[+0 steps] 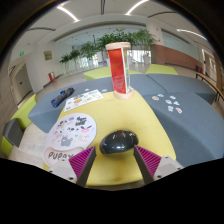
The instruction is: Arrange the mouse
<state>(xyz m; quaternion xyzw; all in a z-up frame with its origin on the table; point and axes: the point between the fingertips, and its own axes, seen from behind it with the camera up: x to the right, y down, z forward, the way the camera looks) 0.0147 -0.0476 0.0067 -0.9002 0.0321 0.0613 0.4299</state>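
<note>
A black computer mouse (119, 141) lies on a yellow table (140, 112), just ahead of my fingertips and between them. My gripper (115, 157) is open, with the pink pads (82, 158) spread to either side of the mouse's near end. I see a gap at each side, and the mouse rests on the table.
A tall clear cylinder with a red insert (120, 70) stands farther back on the table. A round printed card (73, 130) and other printed sheets (82, 99) lie to the left. Small items (168, 102) lie scattered on the grey surface at right.
</note>
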